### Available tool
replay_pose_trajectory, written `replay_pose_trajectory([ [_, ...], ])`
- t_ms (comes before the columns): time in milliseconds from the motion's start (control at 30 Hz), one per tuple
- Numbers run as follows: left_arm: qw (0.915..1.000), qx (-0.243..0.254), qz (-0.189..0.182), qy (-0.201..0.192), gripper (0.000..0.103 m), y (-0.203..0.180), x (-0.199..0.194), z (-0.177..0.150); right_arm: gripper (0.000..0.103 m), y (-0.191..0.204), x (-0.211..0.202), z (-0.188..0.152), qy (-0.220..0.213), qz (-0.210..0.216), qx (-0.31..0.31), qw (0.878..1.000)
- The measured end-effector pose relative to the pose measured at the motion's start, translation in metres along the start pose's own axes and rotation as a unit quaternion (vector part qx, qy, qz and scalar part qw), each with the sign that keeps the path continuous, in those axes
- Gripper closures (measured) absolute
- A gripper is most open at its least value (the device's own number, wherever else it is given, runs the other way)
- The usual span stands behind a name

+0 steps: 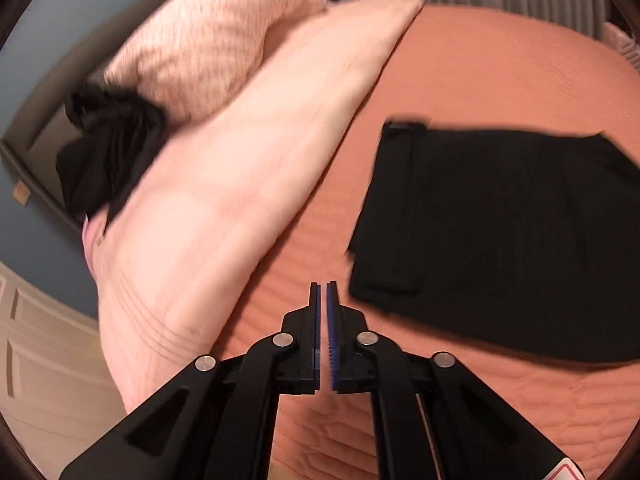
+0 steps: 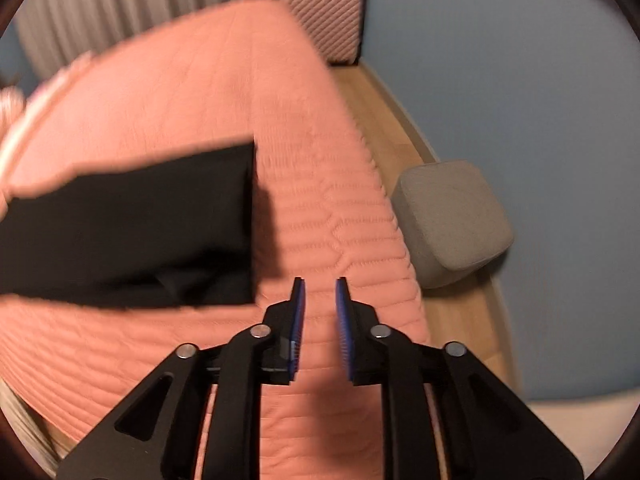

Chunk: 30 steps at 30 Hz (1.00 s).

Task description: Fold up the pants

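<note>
Folded black pants lay flat as a matte rectangle on the quilted salmon bed.
The left claw was closed and empty beside them; the right claw stood part-open, empty, just right.

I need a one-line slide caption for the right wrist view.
Open right tool above the salmon bedspread, beside the folded black pants.

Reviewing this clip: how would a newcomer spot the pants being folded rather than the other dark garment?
On the salmon quilted bedspread, right of the pale pink pillows, lie the black pants, folded flat into a neat rectangle. The other black garment sits crumpled against the pillows.
</note>
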State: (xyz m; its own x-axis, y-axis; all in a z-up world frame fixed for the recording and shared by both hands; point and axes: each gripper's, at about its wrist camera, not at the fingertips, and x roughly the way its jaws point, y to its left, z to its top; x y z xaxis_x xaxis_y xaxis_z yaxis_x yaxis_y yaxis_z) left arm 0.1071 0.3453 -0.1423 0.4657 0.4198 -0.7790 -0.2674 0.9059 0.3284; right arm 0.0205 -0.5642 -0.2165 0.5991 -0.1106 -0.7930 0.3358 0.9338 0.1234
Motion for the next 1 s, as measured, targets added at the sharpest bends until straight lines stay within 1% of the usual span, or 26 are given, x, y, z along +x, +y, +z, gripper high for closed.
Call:
replay_pose_trajectory([
  [33,0.9996,-0.001,-0.014,-0.023,0.084,-0.011,-0.021,0.006,0.026,0.005,-0.006,0.003,-0.017,0.018,0.015,1.000],
  [67,0.9986,-0.005,-0.031,-0.042,0.065,-0.020,-0.038,0.010,0.006,0.013,-0.008,0.009,-0.035,0.031,0.024,0.999],
  [100,0.9972,-0.008,-0.043,-0.061,0.057,-0.033,-0.056,0.013,0.005,0.019,-0.008,0.014,-0.045,0.055,0.022,0.997],
  [133,0.9947,-0.011,-0.053,-0.088,0.045,-0.051,-0.079,0.015,0.005,0.024,-0.005,0.020,-0.041,0.071,0.015,0.997],
  [167,0.9927,-0.009,-0.061,-0.104,0.039,-0.067,-0.093,0.017,0.005,0.030,0.005,0.028,-0.030,0.067,0.011,0.997],
  [233,0.9880,0.012,-0.094,-0.122,0.038,-0.111,-0.126,0.017,0.005,0.032,0.027,0.042,-0.014,0.066,0.019,0.998],
  [300,0.9851,0.031,-0.108,-0.130,0.037,-0.150,-0.148,0.010,0.005,0.029,0.058,0.055,0.023,0.064,0.044,0.997],
  [333,0.9832,0.040,-0.123,-0.129,0.037,-0.173,-0.159,0.005,0.007,0.029,0.065,0.050,0.032,0.066,0.052,0.996],
  [400,0.9795,0.058,-0.151,-0.120,0.037,-0.216,-0.177,-0.009,0.027,0.023,0.084,0.048,0.057,0.074,0.063,0.994],
  [433,0.9771,0.073,-0.161,-0.118,0.037,-0.234,-0.185,-0.017,0.054,0.022,0.091,0.046,0.071,0.087,0.063,0.992],
  [467,0.9758,0.086,-0.163,-0.118,0.037,-0.250,-0.191,-0.023,0.087,0.025,0.094,0.047,0.086,0.092,0.058,0.990],
  [500,0.9745,0.102,-0.162,-0.117,0.037,-0.264,-0.195,-0.029,0.094,0.031,0.093,0.048,0.090,0.088,0.042,0.991],
  [533,0.9725,0.121,-0.161,-0.117,0.037,-0.280,-0.201,-0.036,0.097,0.045,0.079,0.057,0.066,0.088,0.004,0.994],
  [567,0.9708,0.136,-0.161,-0.115,0.037,-0.292,-0.205,-0.041,0.097,0.054,0.057,0.064,0.031,0.099,-0.022,0.994],
  [633,0.9686,0.156,-0.159,-0.110,0.037,-0.309,-0.211,-0.049,0.098,0.068,-0.006,0.073,-0.058,0.144,-0.053,0.987],
  [667,0.9672,0.161,-0.164,-0.109,0.037,-0.313,-0.213,-0.052,0.098,0.073,-0.028,0.073,-0.088,0.149,-0.070,0.982],
  [700,0.9661,0.164,-0.168,-0.108,0.037,-0.312,-0.212,-0.055,0.098,0.077,-0.042,0.066,-0.109,0.138,-0.102,0.979],
  [733,0.9662,0.165,-0.166,-0.107,0.037,-0.312,-0.211,-0.057,0.097,0.076,-0.037,0.059,-0.096,0.119,-0.123,0.981],
  [767,0.9661,0.166,-0.168,-0.105,0.037,-0.316,-0.211,-0.059,0.095,0.069,-0.018,0.049,-0.058,0.098,-0.132,0.985],
  [800,0.9660,0.167,-0.169,-0.102,0.037,-0.317,-0.208,-0.060,0.095,0.052,0.016,0.034,-0.003,0.083,-0.115,0.990],
  [833,0.9671,0.167,-0.167,-0.093,0.037,-0.321,-0.207,-0.064,0.091,0.039,0.039,0.023,0.033,0.076,-0.092,0.992],
  [867,0.9677,0.167,-0.168,-0.085,0.037,-0.322,-0.203,-0.065,0.091,0.026,0.060,0.011,0.063,0.062,-0.073,0.993],
  [900,0.9681,0.168,-0.169,-0.077,0.037,-0.321,-0.200,-0.066,0.091,0.017,0.073,0.000,0.081,0.042,-0.065,0.994],
  [933,0.9700,0.169,-0.161,-0.068,0.037,-0.320,-0.195,-0.069,0.086,0.007,0.072,-0.009,0.063,0.047,-0.047,0.996],
  [967,0.9709,0.171,-0.156,-0.063,0.037,-0.319,-0.192,-0.070,0.069,-0.001,0.065,-0.012,0.040,0.046,-0.020,0.998],
  [1000,0.9716,0.172,-0.151,-0.058,0.037,-0.320,-0.189,-0.071,0.060,-0.008,0.058,-0.014,0.029,0.037,0.008,0.999],
])
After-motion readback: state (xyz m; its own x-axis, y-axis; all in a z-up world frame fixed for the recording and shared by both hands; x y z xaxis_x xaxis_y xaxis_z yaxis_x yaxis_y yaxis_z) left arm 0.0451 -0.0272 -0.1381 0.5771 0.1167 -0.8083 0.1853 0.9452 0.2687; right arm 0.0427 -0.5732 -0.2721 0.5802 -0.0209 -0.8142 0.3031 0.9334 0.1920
